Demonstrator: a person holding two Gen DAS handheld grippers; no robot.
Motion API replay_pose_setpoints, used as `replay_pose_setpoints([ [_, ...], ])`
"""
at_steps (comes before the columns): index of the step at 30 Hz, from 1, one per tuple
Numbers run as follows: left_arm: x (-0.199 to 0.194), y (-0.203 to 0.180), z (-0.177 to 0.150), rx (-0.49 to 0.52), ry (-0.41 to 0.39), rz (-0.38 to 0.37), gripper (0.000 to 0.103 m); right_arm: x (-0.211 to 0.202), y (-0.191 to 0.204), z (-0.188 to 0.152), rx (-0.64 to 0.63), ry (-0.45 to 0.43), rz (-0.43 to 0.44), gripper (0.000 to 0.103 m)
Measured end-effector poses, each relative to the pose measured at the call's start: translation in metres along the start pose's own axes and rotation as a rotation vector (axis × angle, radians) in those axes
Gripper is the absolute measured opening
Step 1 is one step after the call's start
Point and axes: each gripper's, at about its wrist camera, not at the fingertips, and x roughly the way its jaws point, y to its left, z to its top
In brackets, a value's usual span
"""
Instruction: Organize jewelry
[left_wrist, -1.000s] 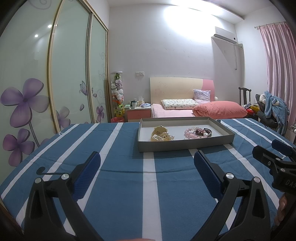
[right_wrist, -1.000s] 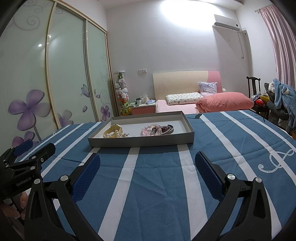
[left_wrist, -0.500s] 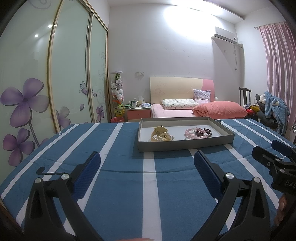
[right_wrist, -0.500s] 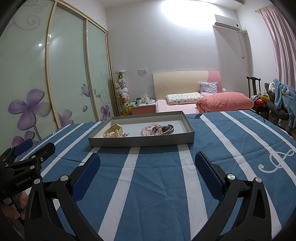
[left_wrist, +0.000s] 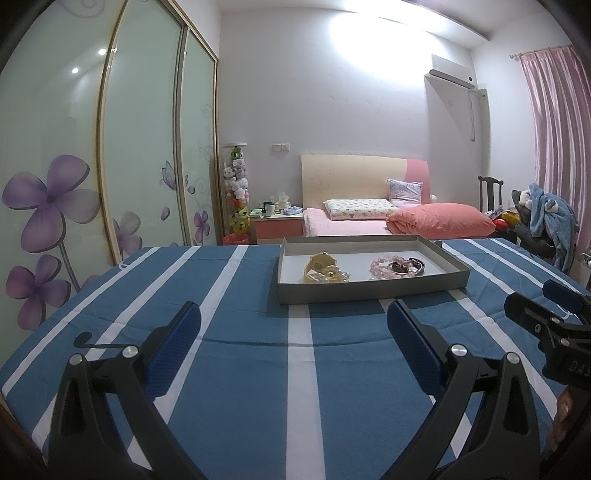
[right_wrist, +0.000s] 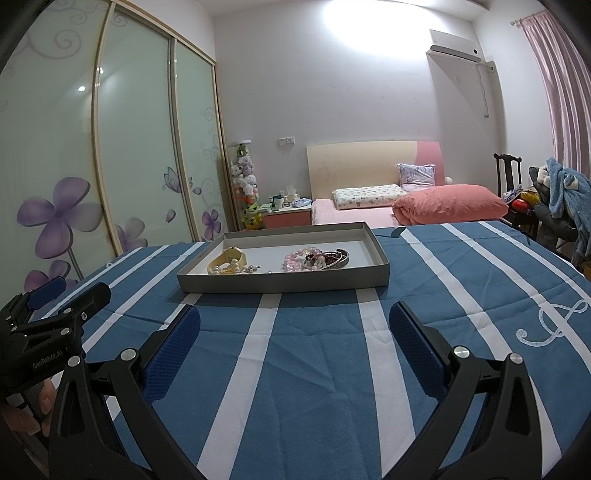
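Jewelry: gold bangle (left_wrist: 320, 266) with pearls (left_wrist: 334, 275); pink bead bracelet (left_wrist: 380, 266) beside dark bangles (left_wrist: 410, 266)
Tray (left_wrist: 369, 293): grey, shallow, on striped table (left_wrist: 236, 354)
Left tongs (left_wrist: 293, 338): released, empty
Right tongs (right_wrist: 294, 338): released, empty

A bedroom with pale lilac walls (left_wrist: 332, 110) and a bright ceiling light glare high on the far wall. Along the left runs a sliding wardrobe (left_wrist: 110, 147) with frosted green panels printed with purple flowers. Against the far wall stands a bed (left_wrist: 369, 218) with a cream and pink headboard, pillows and a folded coral duvet (left_wrist: 439, 219). Beside it sit a pink nightstand (left_wrist: 279, 229) and a tall column of plush toys (left_wrist: 236, 192). An air conditioner (left_wrist: 452, 72) hangs upper right, near pink curtains (left_wrist: 554, 129) and a dark wooden chair (left_wrist: 489, 195)
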Motion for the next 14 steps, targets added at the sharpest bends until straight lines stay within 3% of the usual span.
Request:
replay_pose_setpoints([
  [14,0.002,0.0015,0.002,-0.002,0.003,-0.001,0.098,0.0002,0.0007,0.0001,0.001,0.002,0.0,0.101],
])
